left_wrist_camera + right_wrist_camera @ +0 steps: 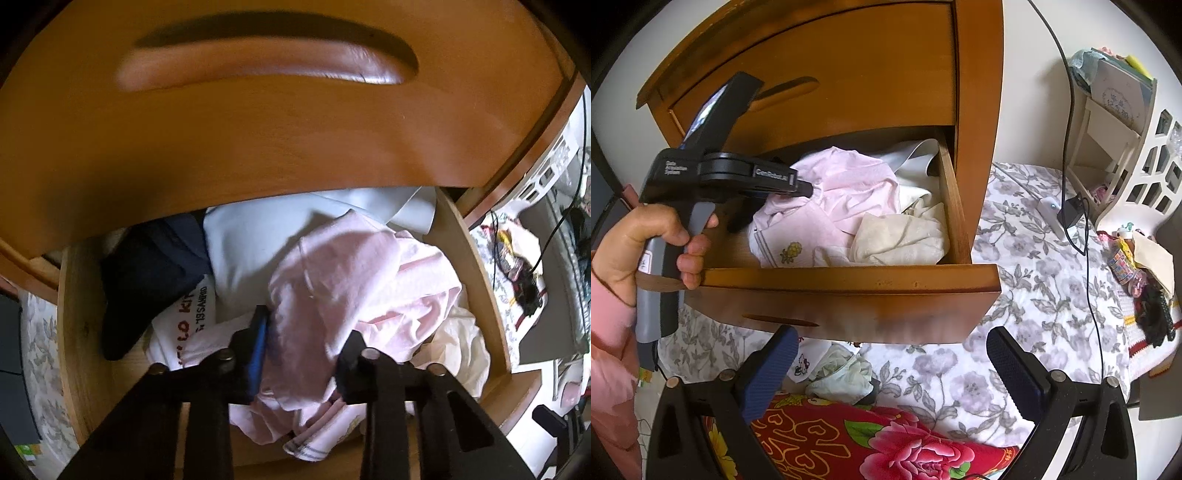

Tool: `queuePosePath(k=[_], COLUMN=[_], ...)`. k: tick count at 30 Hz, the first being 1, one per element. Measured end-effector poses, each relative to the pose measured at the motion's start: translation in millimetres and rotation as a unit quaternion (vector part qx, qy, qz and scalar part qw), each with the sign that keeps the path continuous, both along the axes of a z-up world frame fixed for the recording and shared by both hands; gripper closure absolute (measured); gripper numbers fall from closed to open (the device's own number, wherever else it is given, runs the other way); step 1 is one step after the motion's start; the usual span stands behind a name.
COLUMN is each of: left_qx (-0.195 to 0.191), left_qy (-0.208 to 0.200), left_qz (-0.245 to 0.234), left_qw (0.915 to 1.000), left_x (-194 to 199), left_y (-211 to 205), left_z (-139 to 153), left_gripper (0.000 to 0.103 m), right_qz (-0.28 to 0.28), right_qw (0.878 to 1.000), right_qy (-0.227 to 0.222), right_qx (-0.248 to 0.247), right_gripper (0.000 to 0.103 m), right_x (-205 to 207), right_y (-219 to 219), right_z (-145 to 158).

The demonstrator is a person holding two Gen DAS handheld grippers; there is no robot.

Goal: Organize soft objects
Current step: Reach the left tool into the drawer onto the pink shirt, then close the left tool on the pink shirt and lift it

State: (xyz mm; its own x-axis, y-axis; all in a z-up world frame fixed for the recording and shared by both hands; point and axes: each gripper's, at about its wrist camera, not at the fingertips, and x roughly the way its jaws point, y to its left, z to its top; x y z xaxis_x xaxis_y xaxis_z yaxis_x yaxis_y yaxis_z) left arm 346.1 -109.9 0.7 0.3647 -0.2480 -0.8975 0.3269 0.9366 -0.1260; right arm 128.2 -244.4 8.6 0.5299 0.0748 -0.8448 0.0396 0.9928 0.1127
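A wooden bedside cabinet stands with its lower drawer (pixel 849 291) pulled out toward the viewer, its front panel nearest. The drawer is full of soft clothing. On top, in the middle, lies a crumpled pale pink garment (pixel 354 280). To its right, near the drawer's right wall, sits a bunched cream cloth (pixel 901 232). At the near left lies a white piece with a small yellow pineapple print (pixel 788 253). Toward the far left of the drawer a dark navy garment (pixel 147 280) is tucked under the closed upper drawer, beside a folded white cloth (pixel 258 240) at the back.

The left gripper (pixel 301 343), held by a hand (pixel 653 240) in a pink sleeve, reaches down into the drawer from the left. Its two fingers are drawn in on a fold of the pink garment, the blue pad (pixel 258 354) pressed against the fabric.

The right gripper (pixel 890 369) hangs in front of the drawer, nearer the viewer, with its jaws wide apart and nothing between them. Below it lie a red floral blanket (pixel 886 443) and a grey-flowered bedsheet (pixel 1034 277), with a small heap of white and pale green cloth (pixel 838 376) just under the drawer front.
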Motion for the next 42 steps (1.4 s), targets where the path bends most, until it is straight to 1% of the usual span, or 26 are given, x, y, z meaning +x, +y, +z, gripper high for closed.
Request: queuePosePath(k=[2, 3, 7, 10, 14, 19, 23, 26, 30, 32, 33, 34, 35, 36, 40, 42], left_qx=[-0.009, -0.014, -0.022, -0.03, -0.038, -0.047, -0.052, -0.051, -0.058, -0.055, -0.055, -0.054, -0.05, -0.049, -0.045, -0.038], left_qy=[-0.006, -0.007, -0.017, -0.026, -0.048, -0.1, -0.138, -0.143, -0.123, -0.108, -0.1, -0.093, -0.087, -0.084, -0.071, -0.062], left_qz=[0.0, 0.001, 0.016, 0.029, 0.037, 0.027, 0.035, 0.037, 0.032, 0.03, 0.03, 0.03, 0.031, 0.029, 0.019, 0.012], left_qw=[0.9999, 0.9999, 0.9995, 0.9988, 0.9975, 0.9936, 0.9884, 0.9876, 0.9902, 0.9922, 0.9931, 0.9938, 0.9945, 0.9948, 0.9963, 0.9973], left_x=[-4, -5, -10, -14, -28, -49, -61, -61, -56, -47, -43, -41, -38, -37, -32, -29], left_y=[5, 7, 19, 29, 39, 41, 51, 57, 62, 53, 50, 47, 45, 43, 32, 25], left_z=[2, 3, 5, 11, 29, 55, 78, 84, 78, 68, 63, 59, 55, 52, 42, 36], left_gripper=[0.08, 0.086, 0.093, 0.095, 0.097, 0.098, 0.099, 0.099, 0.099, 0.097, 0.092, 0.078, 0.069, 0.057, 0.055, 0.052], right_qz=[0.0, 0.0, 0.0, -0.003, -0.004, -0.004, -0.004, -0.003, -0.001, 0.001, 0.002, 0.003, 0.004, 0.004, 0.0, -0.001], right_qw=[1.0, 1.0, 1.0, 1.0, 1.0, 1.0, 1.0, 1.0, 1.0, 1.0, 1.0, 1.0, 1.0, 1.0, 1.0, 1.0], right_qy=[0.001, 0.001, -0.002, -0.002, -0.003, -0.007, -0.011, -0.013, -0.017, -0.017, -0.016, -0.016, -0.016, -0.016, -0.013, -0.011], right_qx=[-0.001, -0.001, -0.003, -0.005, -0.005, -0.007, -0.008, -0.009, -0.01, -0.01, -0.009, -0.009, -0.01, -0.01, -0.009, -0.008], right_gripper=[0.0, 0.0, 0.0, 0.0, 0.0, 0.0, 0.0, 0.0, 0.0, 0.0, 0.0, 0.0, 0.0, 0.0, 0.0, 0.0], right_x=[0, -1, -3, -4, -5, -8, -13, -16, -20, -22, -23, -23, -23, -22, -21, -19], right_y=[0, 0, 1, 0, 1, 2, 4, 6, 8, 9, 9, 10, 10, 9, 6, 5], right_z=[0, 0, 3, 4, 5, 9, 13, 17, 20, 21, 21, 20, 20, 20, 18, 16])
